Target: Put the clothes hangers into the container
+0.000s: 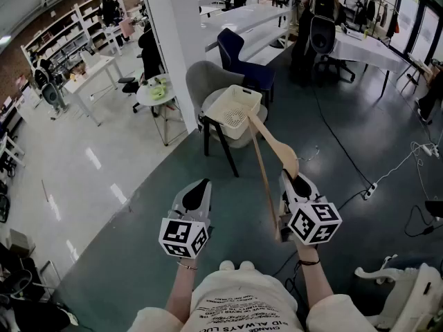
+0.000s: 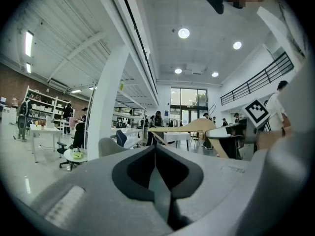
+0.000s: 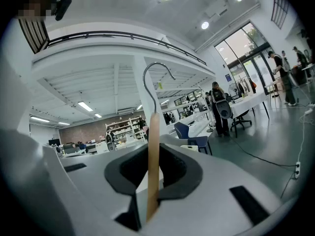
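- The left gripper has its fingers brought together with nothing between them. It is held level with the right gripper, which is off to the right of its fingers.
- The cream perforated basket sits tilted on a grey chair, well ahead of both sets of fingertips and between their two lines of aim.
- The wooden clothes hanger runs forward from the right fingers toward the basket. In the head view its far end overlaps the basket's right rim, but I cannot tell whether they touch.
- Its metal hook rises above the fingertips in the right gripper view.
- The right gripper has its fingers narrowed and clamped on the hanger's flat wooden body, which stands edge-on between them.
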`<action>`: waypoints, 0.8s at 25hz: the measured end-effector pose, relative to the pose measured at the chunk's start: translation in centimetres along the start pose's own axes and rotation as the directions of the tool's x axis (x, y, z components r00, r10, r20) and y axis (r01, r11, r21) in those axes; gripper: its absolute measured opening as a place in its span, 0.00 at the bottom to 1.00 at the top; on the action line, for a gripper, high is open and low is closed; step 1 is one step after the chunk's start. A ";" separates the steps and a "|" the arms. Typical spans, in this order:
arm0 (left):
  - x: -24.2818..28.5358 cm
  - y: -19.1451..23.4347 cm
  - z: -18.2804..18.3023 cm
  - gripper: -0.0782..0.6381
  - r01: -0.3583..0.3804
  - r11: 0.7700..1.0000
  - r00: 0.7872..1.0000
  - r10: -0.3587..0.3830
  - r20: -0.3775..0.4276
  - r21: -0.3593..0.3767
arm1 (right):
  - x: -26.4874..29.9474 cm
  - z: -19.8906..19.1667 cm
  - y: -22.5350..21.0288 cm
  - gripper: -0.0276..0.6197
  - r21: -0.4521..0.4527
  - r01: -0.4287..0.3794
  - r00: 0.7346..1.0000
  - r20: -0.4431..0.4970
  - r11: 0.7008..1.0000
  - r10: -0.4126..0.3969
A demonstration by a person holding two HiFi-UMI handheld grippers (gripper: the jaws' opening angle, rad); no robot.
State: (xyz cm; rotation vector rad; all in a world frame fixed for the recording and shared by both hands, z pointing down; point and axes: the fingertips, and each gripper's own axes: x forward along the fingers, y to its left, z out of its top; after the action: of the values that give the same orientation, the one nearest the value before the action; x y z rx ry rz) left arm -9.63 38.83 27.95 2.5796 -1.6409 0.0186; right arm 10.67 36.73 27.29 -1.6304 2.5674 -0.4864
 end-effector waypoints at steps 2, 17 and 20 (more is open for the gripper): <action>-0.3 0.0 0.0 0.15 0.000 1.000 1.000 0.000 0.000 0.000 | 0.1 0.1 0.0 0.13 -0.001 0.001 1.000 0.001 1.000 -0.001; -0.6 -1.1 0.6 0.15 -0.037 0.999 0.999 0.037 0.022 -0.005 | -1.3 0.9 -2.5 0.13 0.023 0.019 1.000 0.023 1.000 -0.019; -0.8 -1.8 0.0 0.15 -0.046 0.999 0.999 0.046 0.018 -0.008 | -1.6 0.3 -3.0 0.13 0.039 0.016 1.000 0.019 0.999 -0.016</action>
State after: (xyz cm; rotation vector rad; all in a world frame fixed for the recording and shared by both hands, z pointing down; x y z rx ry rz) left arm -8.31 40.36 27.75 2.5434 -1.7026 -0.0077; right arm 14.06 36.94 27.66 -1.6360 2.5170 -0.5153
